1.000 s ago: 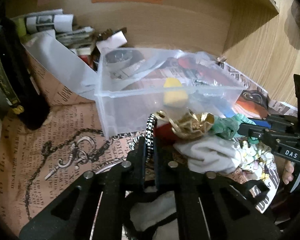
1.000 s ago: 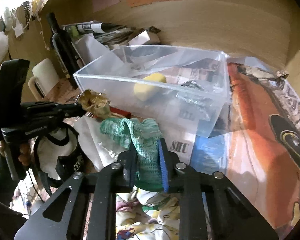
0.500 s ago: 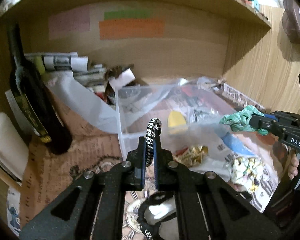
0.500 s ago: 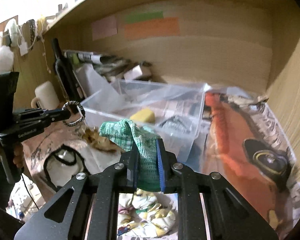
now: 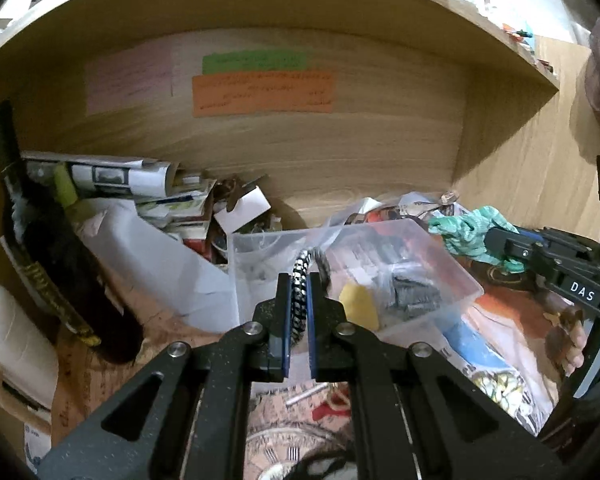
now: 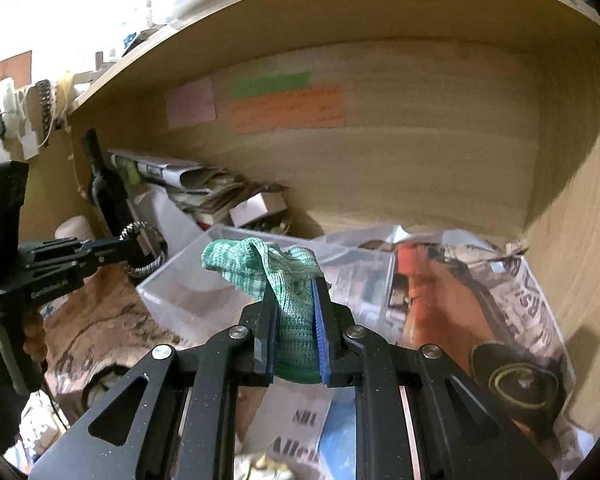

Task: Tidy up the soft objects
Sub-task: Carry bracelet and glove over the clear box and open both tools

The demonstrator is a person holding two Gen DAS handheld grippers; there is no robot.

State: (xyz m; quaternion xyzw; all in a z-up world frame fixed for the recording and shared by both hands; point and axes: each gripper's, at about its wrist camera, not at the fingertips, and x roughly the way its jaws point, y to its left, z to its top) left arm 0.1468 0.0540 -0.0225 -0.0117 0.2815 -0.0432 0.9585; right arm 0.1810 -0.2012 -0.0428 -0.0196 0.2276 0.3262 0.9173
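Note:
My left gripper (image 5: 299,280) is shut on a black-and-white braided ring (image 5: 300,292) and holds it in the air above the near wall of a clear plastic bin (image 5: 452,276); the ring also shows in the right wrist view (image 6: 146,250). My right gripper (image 6: 294,292) is shut on a green knitted cloth (image 6: 272,268), raised over the bin's right side; the cloth also shows in the left wrist view (image 5: 468,232). A yellow sponge (image 5: 358,306) and a dark crumpled item (image 5: 412,294) lie inside the bin.
A dark wine bottle (image 5: 56,256) stands at the left beside a white mug (image 5: 12,344). Rolled newspapers and a small box (image 5: 244,208) pile against the back wall. Newspaper sheets (image 6: 500,280) cover the desk. A wooden shelf overhangs. More soft items (image 5: 496,388) lie at lower right.
Both grippers have risen from the pile of soft items, the left carrying the braided ring and the right the green cloth, and now hang higher over the bin.

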